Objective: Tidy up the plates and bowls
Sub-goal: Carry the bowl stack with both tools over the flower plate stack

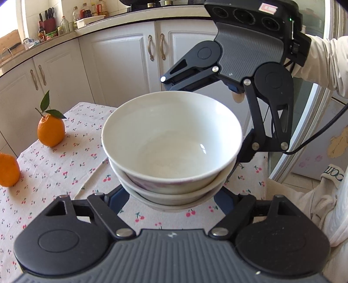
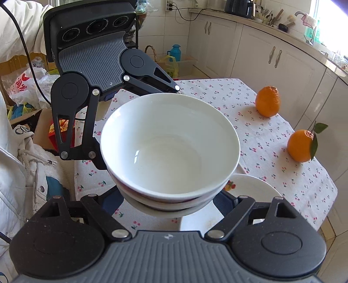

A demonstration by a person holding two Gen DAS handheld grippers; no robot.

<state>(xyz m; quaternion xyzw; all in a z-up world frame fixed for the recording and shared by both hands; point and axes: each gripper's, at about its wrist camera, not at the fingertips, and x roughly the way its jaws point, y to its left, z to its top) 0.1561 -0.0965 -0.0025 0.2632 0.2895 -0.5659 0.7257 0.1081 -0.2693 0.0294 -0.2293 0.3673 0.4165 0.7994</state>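
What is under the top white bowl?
The top white bowl sits nested in a second bowl. Only the second bowl's rim and upper wall show; its inside is covered. Below the stack lies the cherry-print tablecloth.

A: Setting? Small table under a white cherry-print cotton tablecloth (image 1: 65, 165), in a kitchen.

B: Confirmed. Cream panelled cabinet doors (image 1: 121, 61) with curved metal handles run behind it, under a pale stone countertop (image 1: 54, 41) crowded with glass bottles (image 1: 65, 24).

A: Opposite view: same cabinets, white wall tiles (image 2: 156, 28), bright window (image 2: 326, 17) at upper right. Daylight, strong; soft shadows on the cloth.

B: Floor: light tiles (image 2: 335, 222) beside the table. A teal plastic jug (image 2: 175, 52) and crumpled plastic bags (image 2: 24, 85) sit along the far side.
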